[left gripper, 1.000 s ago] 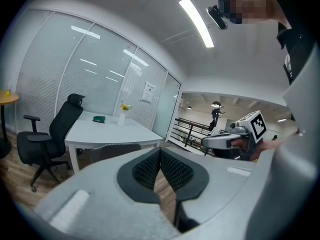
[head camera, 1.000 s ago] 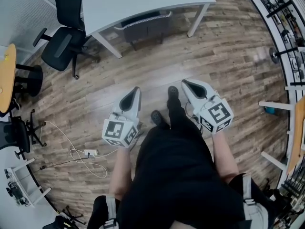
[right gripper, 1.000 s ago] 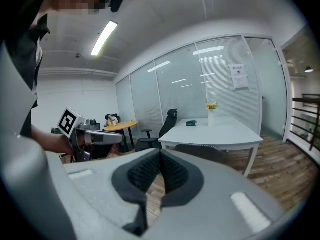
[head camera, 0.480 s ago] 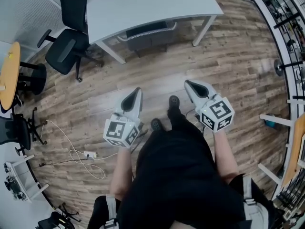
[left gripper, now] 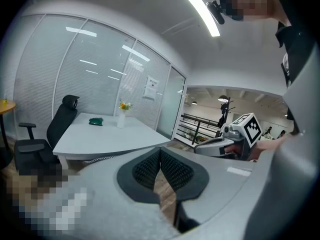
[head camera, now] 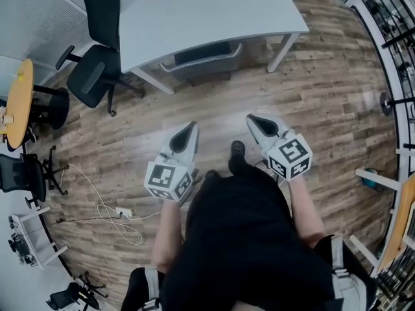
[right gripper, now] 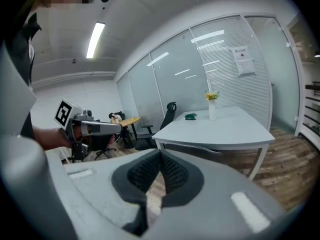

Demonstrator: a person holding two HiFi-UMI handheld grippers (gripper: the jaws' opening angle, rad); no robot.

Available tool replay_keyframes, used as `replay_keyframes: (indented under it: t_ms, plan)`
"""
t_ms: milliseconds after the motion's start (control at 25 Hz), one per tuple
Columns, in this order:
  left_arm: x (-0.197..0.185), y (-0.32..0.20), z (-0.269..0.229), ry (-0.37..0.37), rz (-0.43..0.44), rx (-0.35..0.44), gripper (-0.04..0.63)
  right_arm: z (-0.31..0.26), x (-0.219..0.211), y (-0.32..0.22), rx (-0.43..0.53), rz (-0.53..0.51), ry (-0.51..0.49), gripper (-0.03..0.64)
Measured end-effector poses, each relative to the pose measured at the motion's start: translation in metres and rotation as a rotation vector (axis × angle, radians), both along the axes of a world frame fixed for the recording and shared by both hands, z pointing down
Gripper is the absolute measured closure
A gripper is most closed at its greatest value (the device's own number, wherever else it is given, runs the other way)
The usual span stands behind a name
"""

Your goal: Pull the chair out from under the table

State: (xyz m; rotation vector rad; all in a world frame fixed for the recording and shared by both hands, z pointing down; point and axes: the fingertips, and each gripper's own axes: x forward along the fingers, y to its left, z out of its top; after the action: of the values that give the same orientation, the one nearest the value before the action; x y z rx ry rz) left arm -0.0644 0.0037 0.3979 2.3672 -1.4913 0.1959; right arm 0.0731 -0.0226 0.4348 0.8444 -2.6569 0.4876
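Worktop (head camera: 207, 11) sits at 12 o'clock in the head view. The chair (head camera: 202, 56) is tucked under its near edge, well apart from both tongs, so the pull is probably not started. Left tongs (head camera: 187, 133) and right tongs (head camera: 255, 122) are pressed together and empty, pointing at 12, likely on approach. Only the head view shows the floor gap. The gripper views show the pads meeting and a vase (right gripper: 212, 111).

The left grey-and-white plastic two-jaw gripper (head camera: 189, 129) is being held out low before the body, tilted slightly downward, its black ribbed pads (left gripper: 145, 170) being pressed together with nothing between them. The matching right gripper (head camera: 254, 120) is being held alongside, apart from it, jaws likewise being held closed and empty. Both bare forearms (head camera: 165, 230) are being extended forward
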Motion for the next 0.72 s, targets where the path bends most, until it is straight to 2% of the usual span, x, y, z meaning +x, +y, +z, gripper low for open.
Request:
replay_keyframes:
  t_ms: [240, 400, 720]
  plan:
    - [0.03, -0.024, 0.011, -0.02, -0.001, -0.037, 0.584, 0.015, 0.005, -0.017, -0.042, -0.075, 0.023, 0.614]
    - [0.041, -0.03, 0.015, -0.033, 0.005, -0.049, 0.584, 0.015, 0.006, -0.025, -0.023, -0.122, -0.006, 0.615]
    - [0.02, -0.046, 0.026, -0.036, -0.048, -0.085, 0.584, 0.023, -0.004, -0.042, -0.015, -0.182, 0.029, 0.615]
